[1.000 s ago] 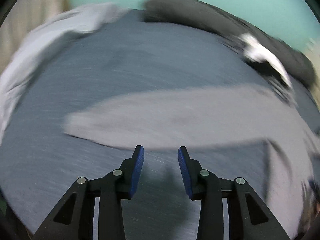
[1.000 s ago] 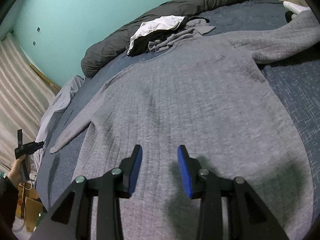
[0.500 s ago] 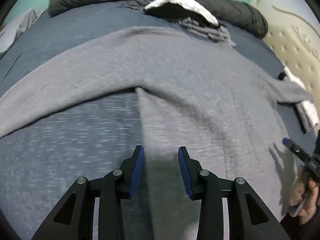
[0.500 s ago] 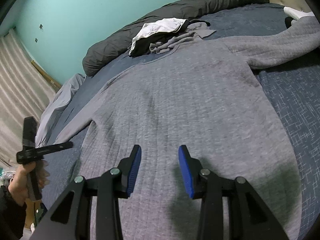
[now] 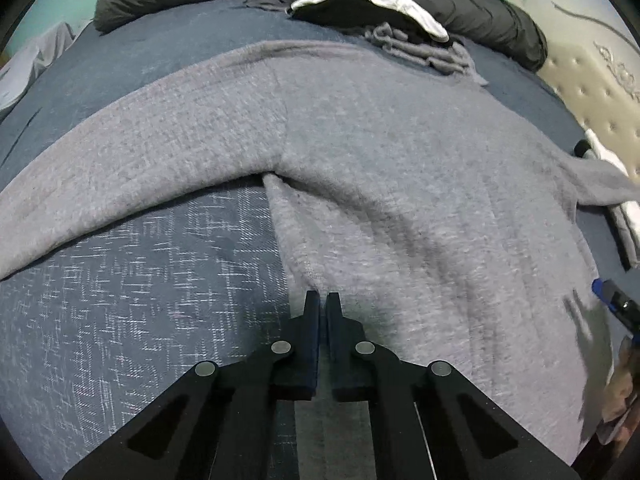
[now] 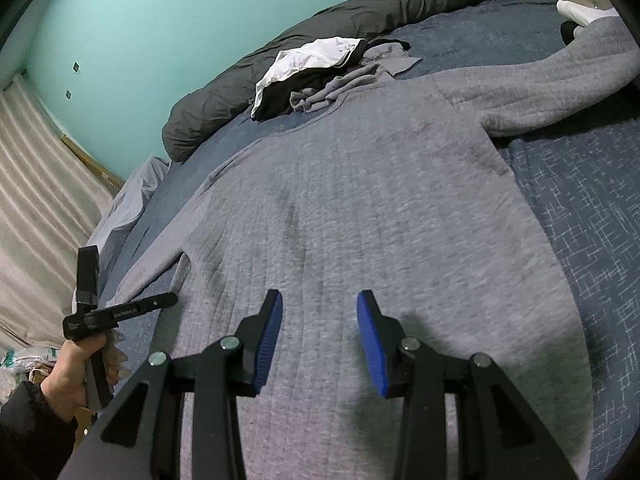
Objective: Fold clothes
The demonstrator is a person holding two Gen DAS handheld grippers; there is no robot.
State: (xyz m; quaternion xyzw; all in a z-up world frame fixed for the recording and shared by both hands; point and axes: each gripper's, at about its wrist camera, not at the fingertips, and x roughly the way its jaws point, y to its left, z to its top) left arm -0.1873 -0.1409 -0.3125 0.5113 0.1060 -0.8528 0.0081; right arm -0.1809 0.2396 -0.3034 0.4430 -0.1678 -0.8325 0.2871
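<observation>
Bed with dark blue patterned cover [image 6: 580, 216]. Grey sweater [image 6: 360, 208] spread flat across it, sleeves out to both sides. Past collar, crumpled grey garment [image 6: 332, 88] beside white-and-black garment [image 6: 308, 60]. Dark grey duvet roll [image 6: 320, 28] along far edge.

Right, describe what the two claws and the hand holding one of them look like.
Both claws are matte black with round silver pivot pins. The right claw has bright blue ribbed pads on its fingers; the left claw's pads look dark navy. From the right wrist view, the left hand wears a dark sleeve and grips a black handle carrying small white lettering.
</observation>
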